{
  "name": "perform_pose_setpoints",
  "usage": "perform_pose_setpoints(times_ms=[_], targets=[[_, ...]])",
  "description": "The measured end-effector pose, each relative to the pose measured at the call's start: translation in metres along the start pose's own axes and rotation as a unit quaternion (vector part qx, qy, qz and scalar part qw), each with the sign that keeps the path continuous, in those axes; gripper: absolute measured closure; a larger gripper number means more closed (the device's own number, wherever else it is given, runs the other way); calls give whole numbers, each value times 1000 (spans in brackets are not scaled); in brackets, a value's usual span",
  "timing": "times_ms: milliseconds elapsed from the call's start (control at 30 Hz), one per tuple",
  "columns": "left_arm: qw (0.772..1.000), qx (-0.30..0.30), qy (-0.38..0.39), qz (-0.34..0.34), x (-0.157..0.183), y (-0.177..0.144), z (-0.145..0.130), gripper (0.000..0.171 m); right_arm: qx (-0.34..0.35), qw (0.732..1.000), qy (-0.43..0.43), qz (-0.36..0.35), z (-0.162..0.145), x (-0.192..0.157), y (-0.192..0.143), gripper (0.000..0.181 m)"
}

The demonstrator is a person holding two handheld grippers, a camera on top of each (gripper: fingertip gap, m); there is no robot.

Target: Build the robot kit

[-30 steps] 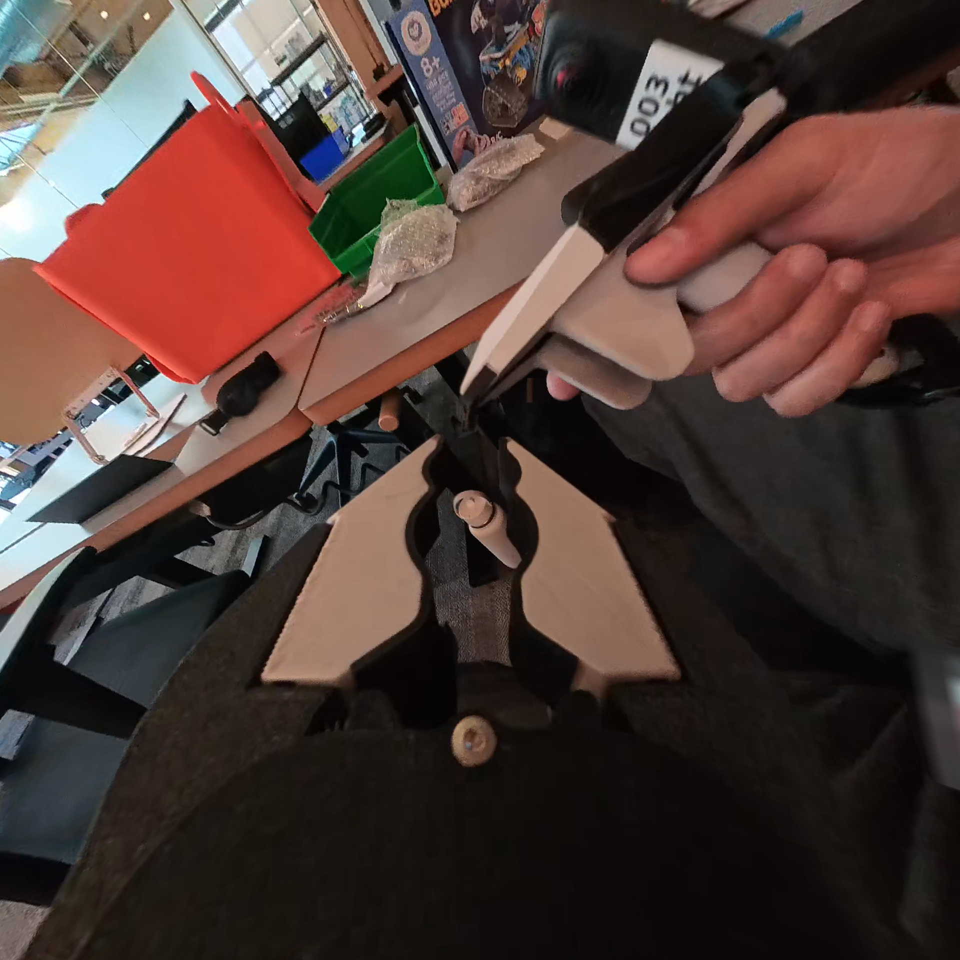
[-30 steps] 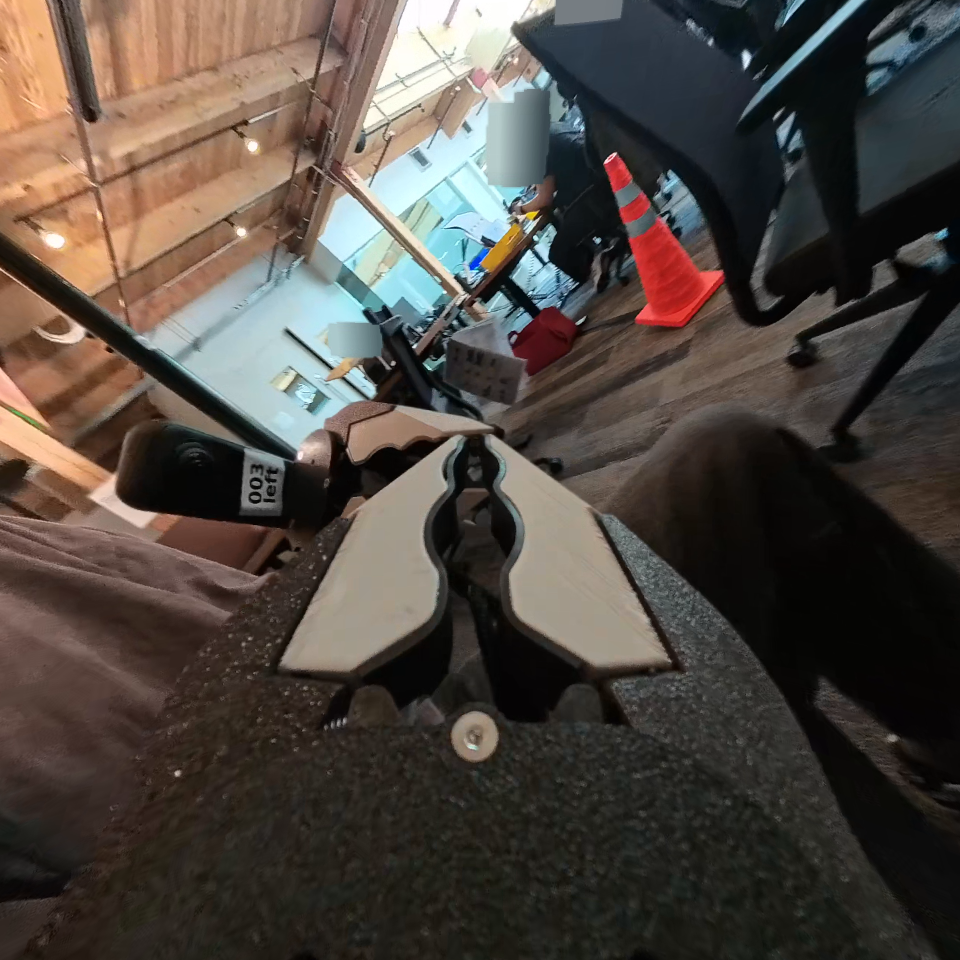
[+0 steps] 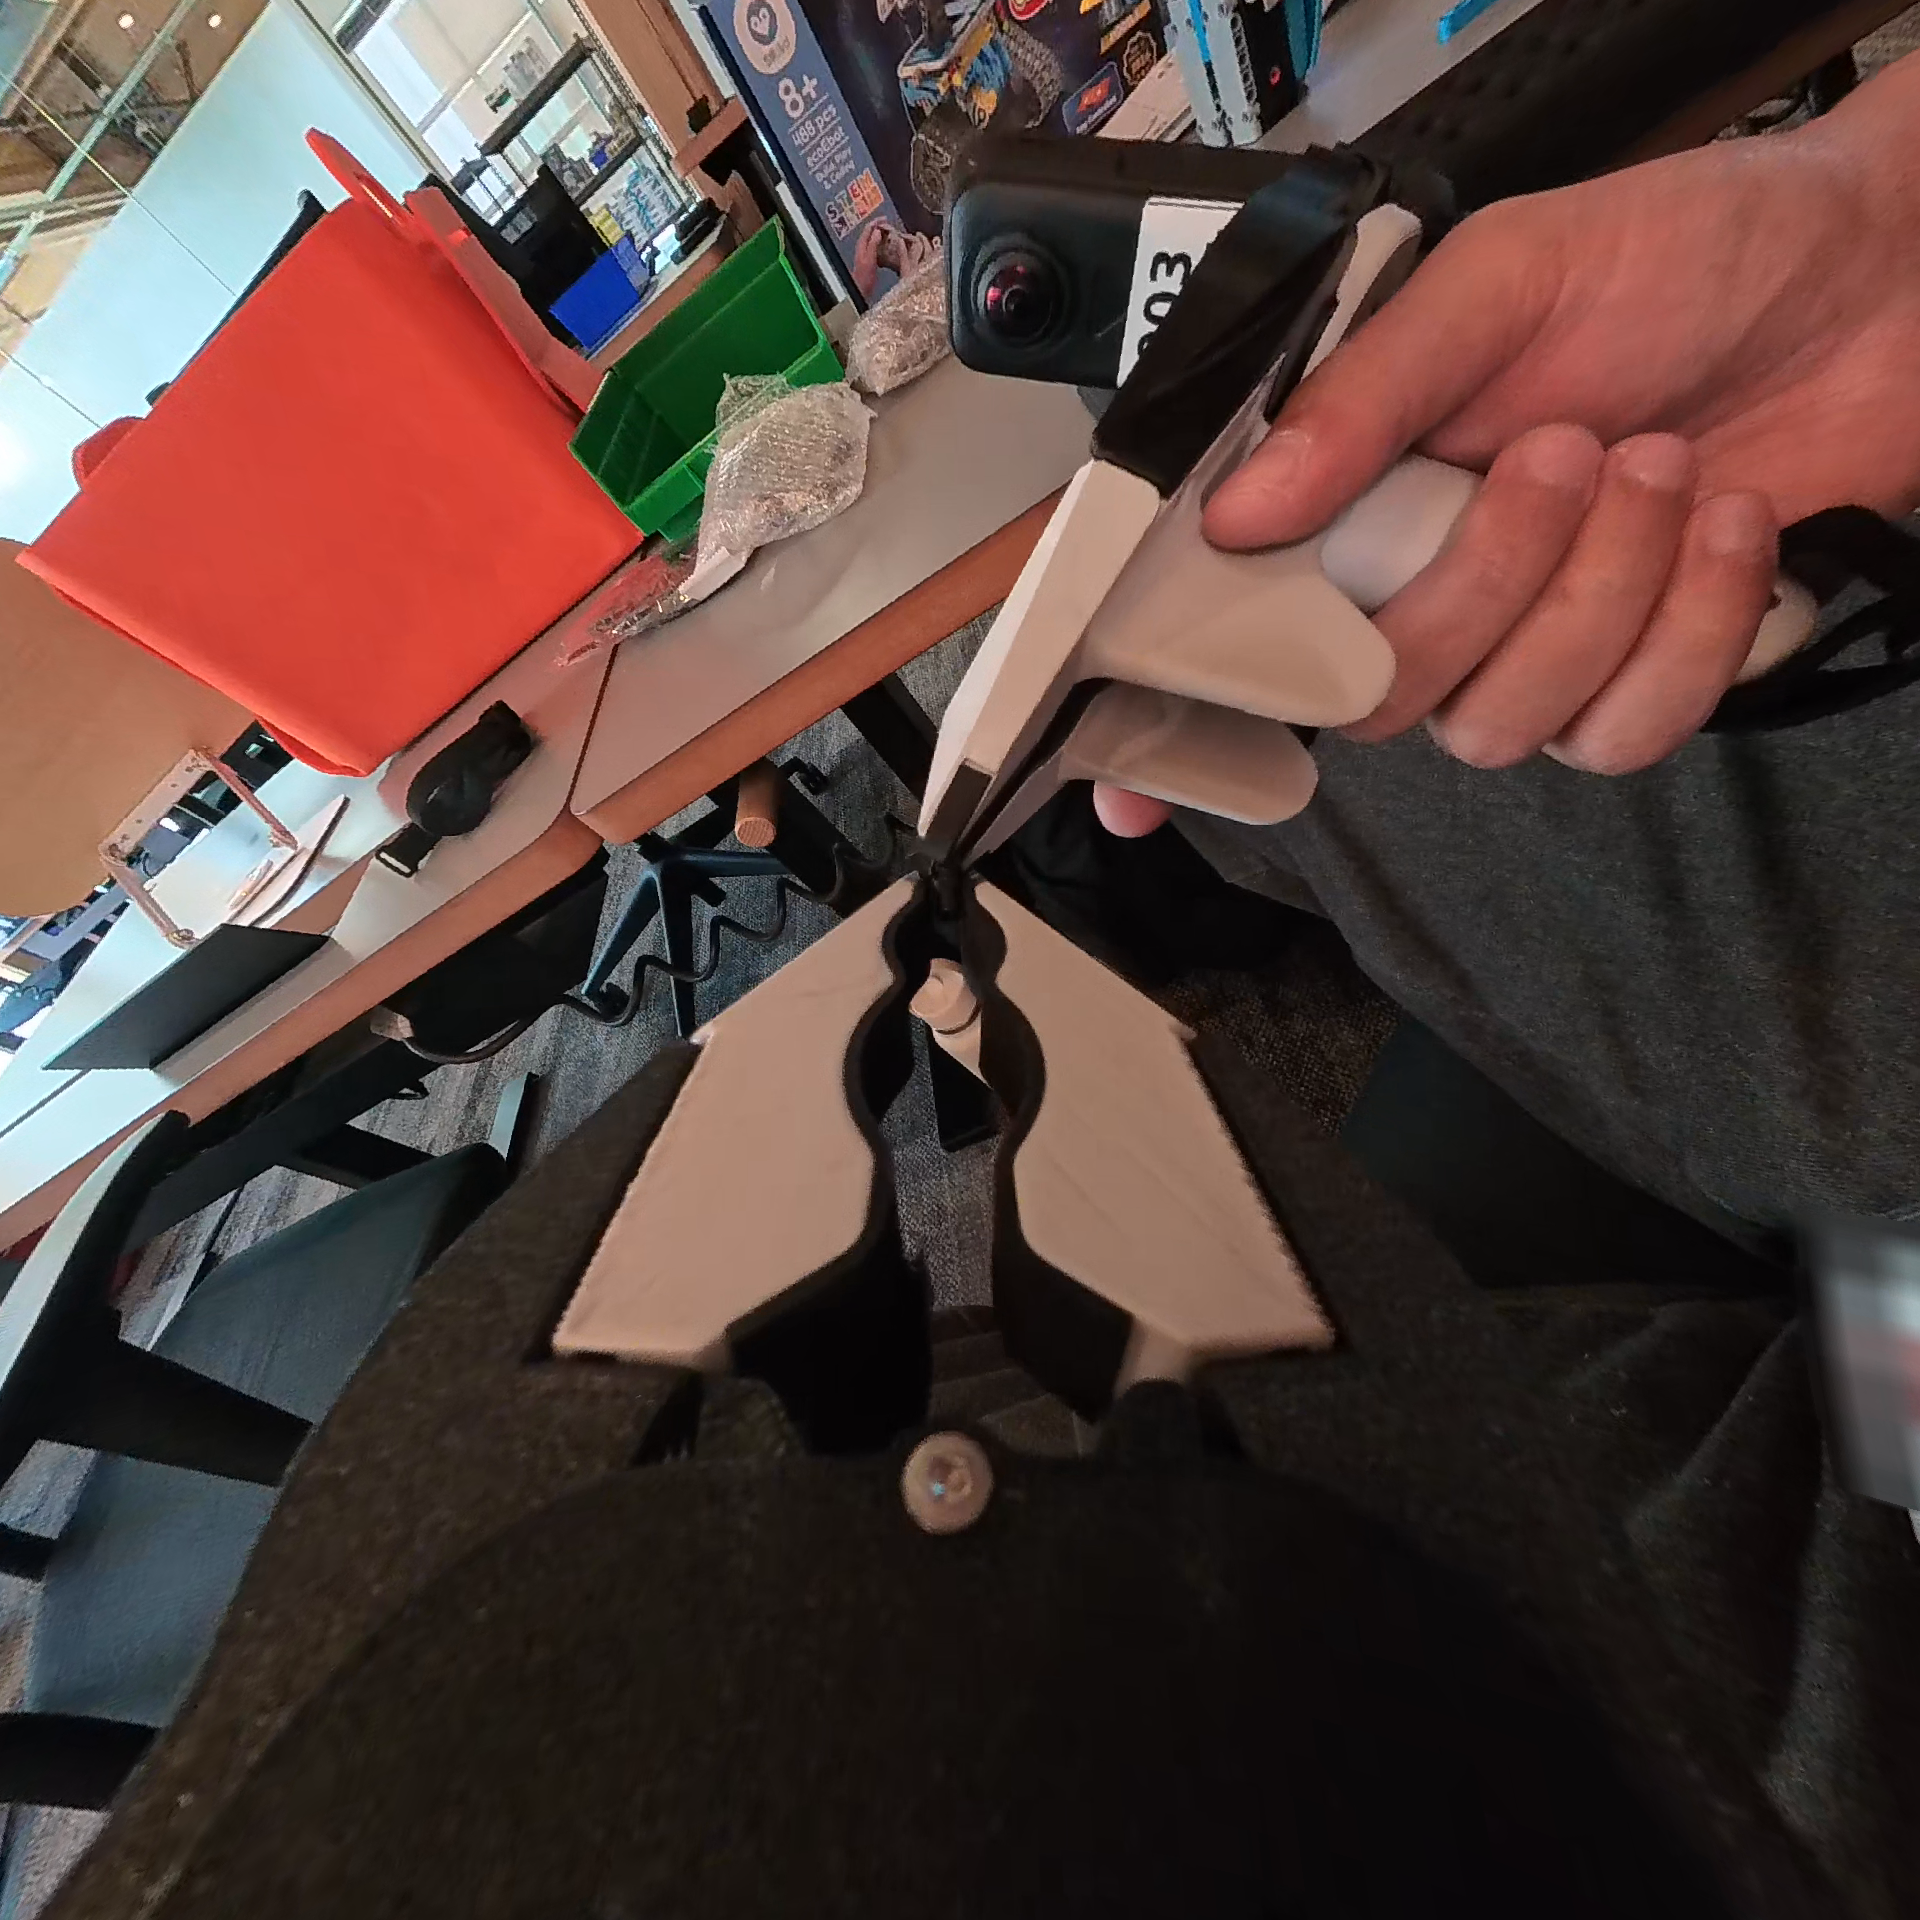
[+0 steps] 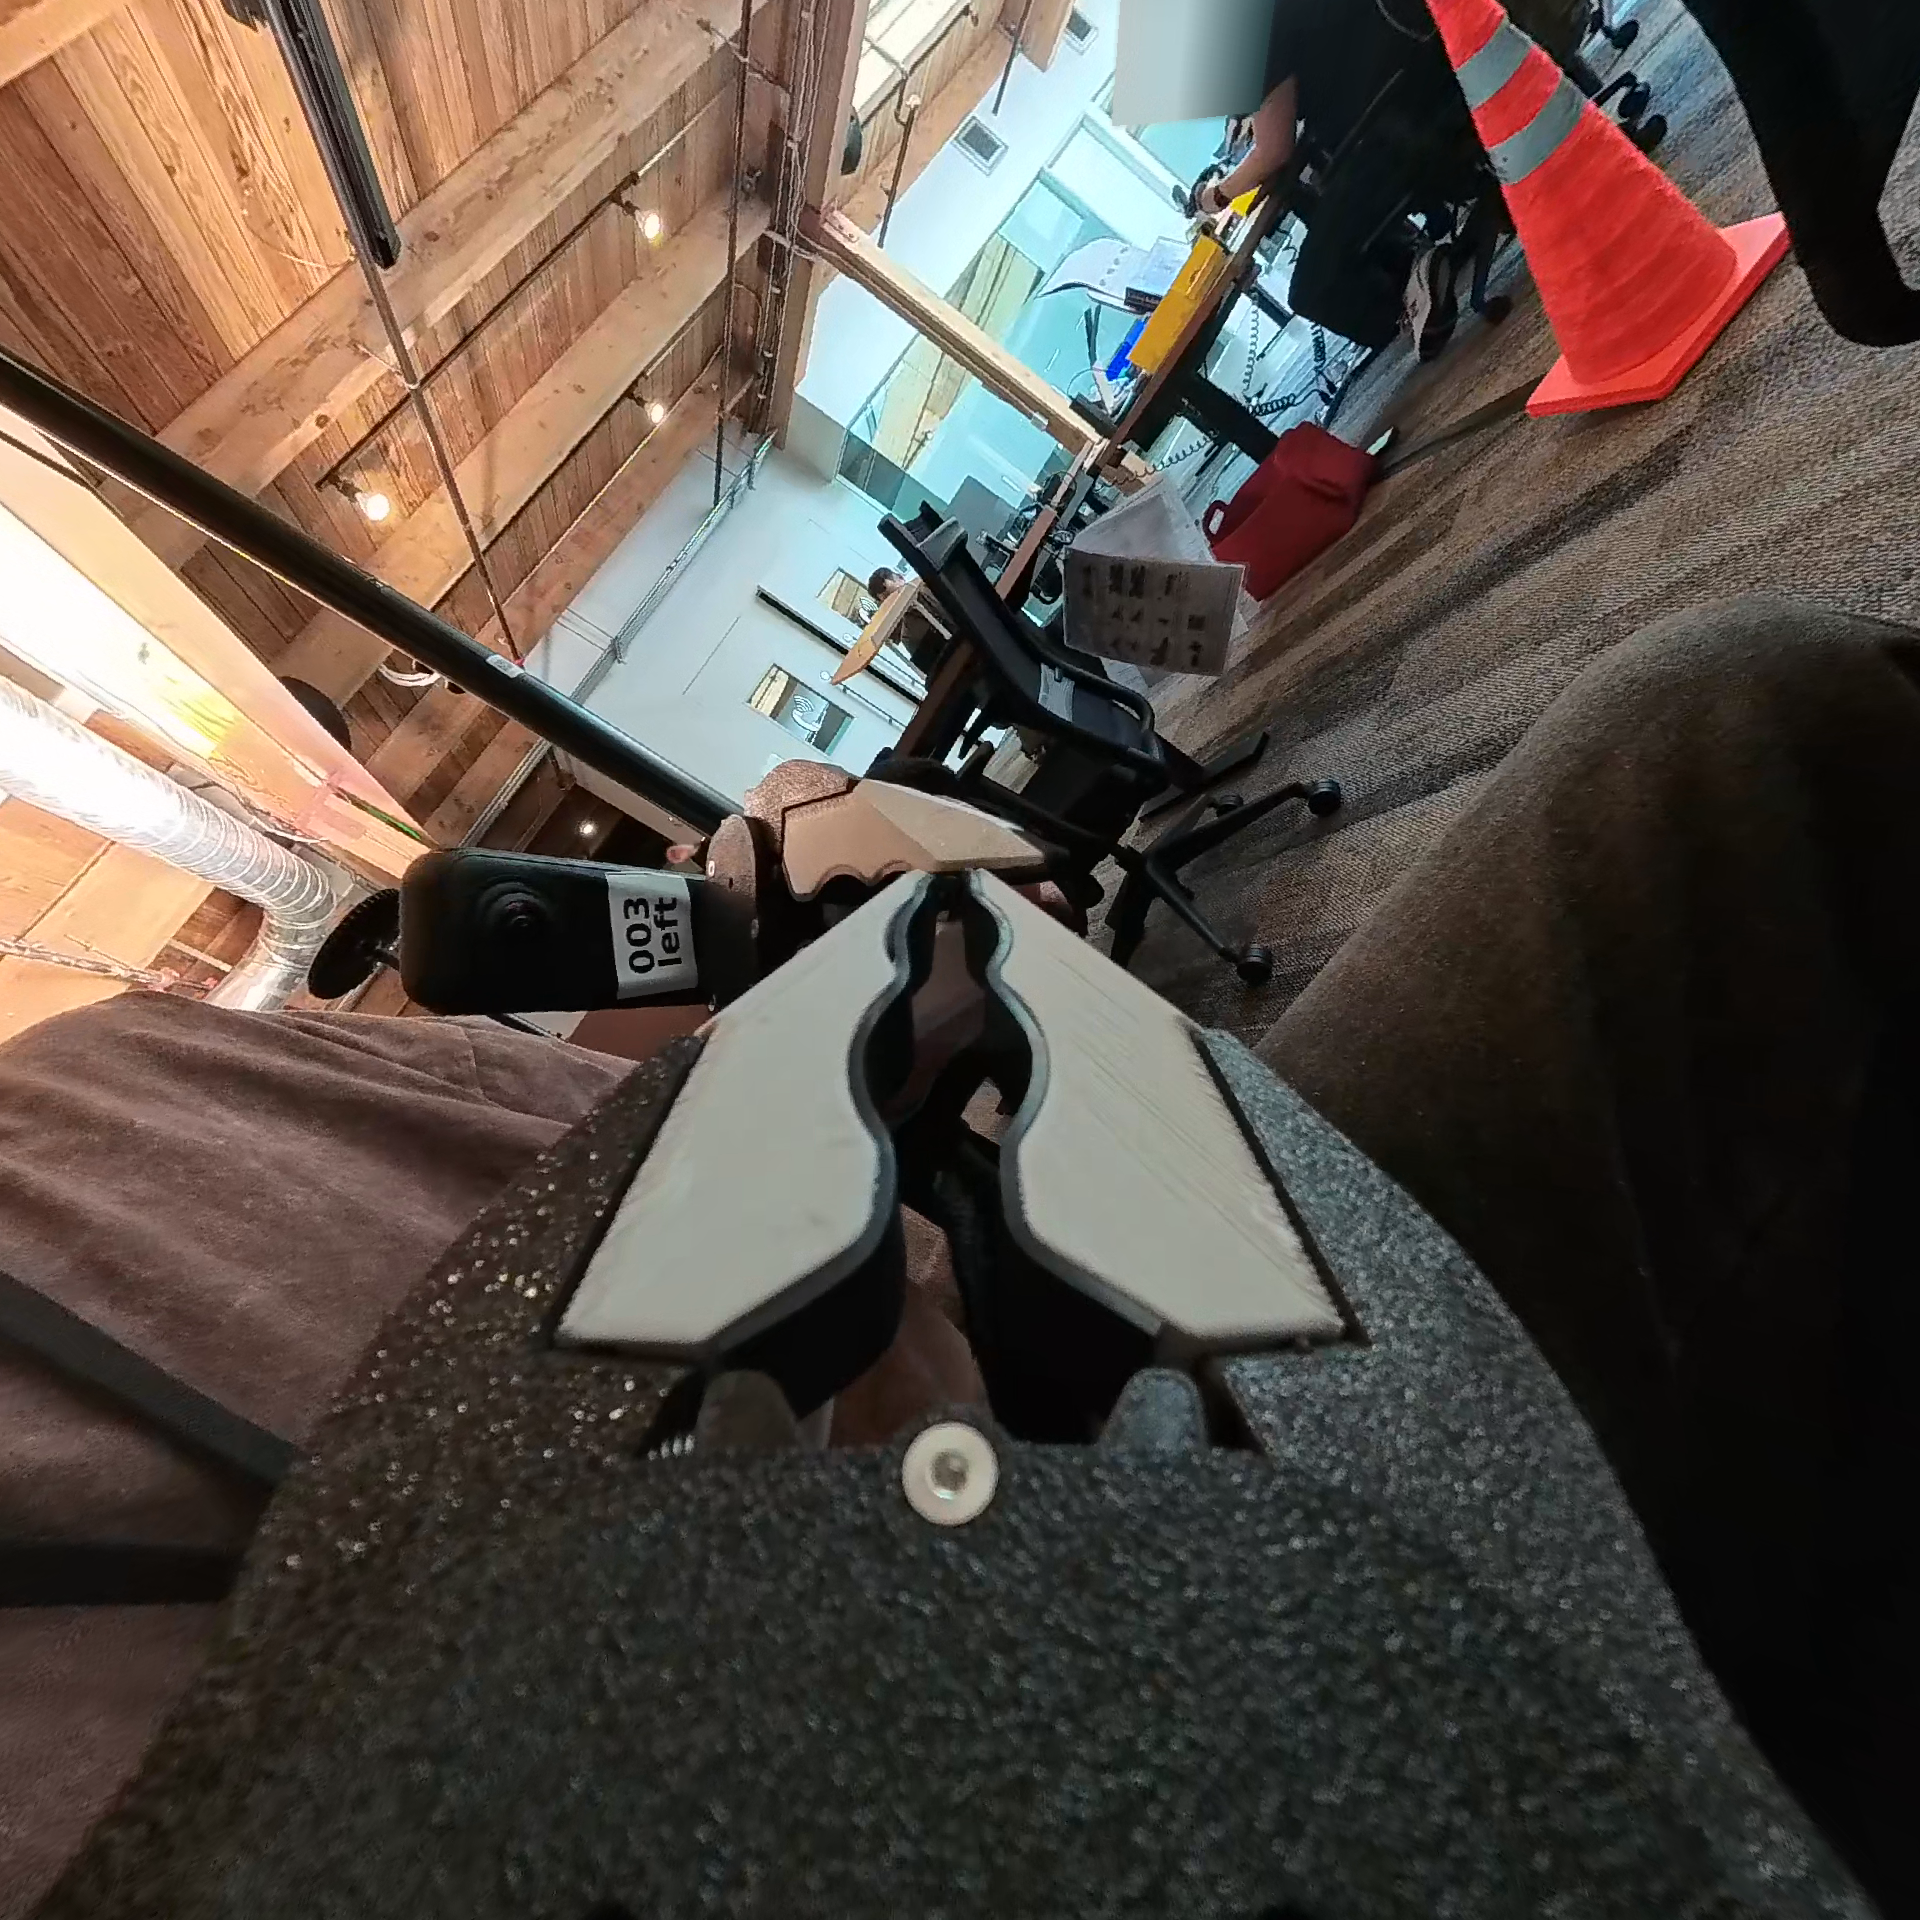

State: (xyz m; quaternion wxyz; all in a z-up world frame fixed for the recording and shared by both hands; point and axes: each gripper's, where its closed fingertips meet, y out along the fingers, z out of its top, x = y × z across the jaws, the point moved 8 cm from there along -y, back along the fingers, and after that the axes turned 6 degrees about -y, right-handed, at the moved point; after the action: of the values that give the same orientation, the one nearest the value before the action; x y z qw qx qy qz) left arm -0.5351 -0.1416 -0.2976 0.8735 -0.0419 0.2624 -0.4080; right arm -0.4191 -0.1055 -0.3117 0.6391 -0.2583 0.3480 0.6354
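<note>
Office desks behind, my two grippers tip to tip over my lap.
Left gripper stays clenched, a white peg showing in the gap behind its tips; right gripper is pinched closed too, still meeting it at a small dark bit I can't make out. My right hand has tilted since a second ago, its camera now facing me. Beyond, the table, green bin and orange bag are unchanged.

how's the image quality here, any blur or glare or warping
Left wrist view: wide-angle warp tilts the table edge; a smeared blur at the right edge; the left tongs stay sharp. Right wrist view: bright glare at the left edge; the traffic cone leans from distortion.
</note>
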Motion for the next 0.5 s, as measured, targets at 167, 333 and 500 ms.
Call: perform_pose_setpoints(times_ms=[167,333,500], targets=[[1000,0,10,5,0,0,0,169,1,1000,-4,-1,0,-1,-1,177],[1000,-22,-5,-6,-2,2,-4,169,-4,999,-24,-26,0,1,0,177],[999,-30,-36,-26,-5,1,-7,170,-8,999,-38,-38,-1,1,2,177]])
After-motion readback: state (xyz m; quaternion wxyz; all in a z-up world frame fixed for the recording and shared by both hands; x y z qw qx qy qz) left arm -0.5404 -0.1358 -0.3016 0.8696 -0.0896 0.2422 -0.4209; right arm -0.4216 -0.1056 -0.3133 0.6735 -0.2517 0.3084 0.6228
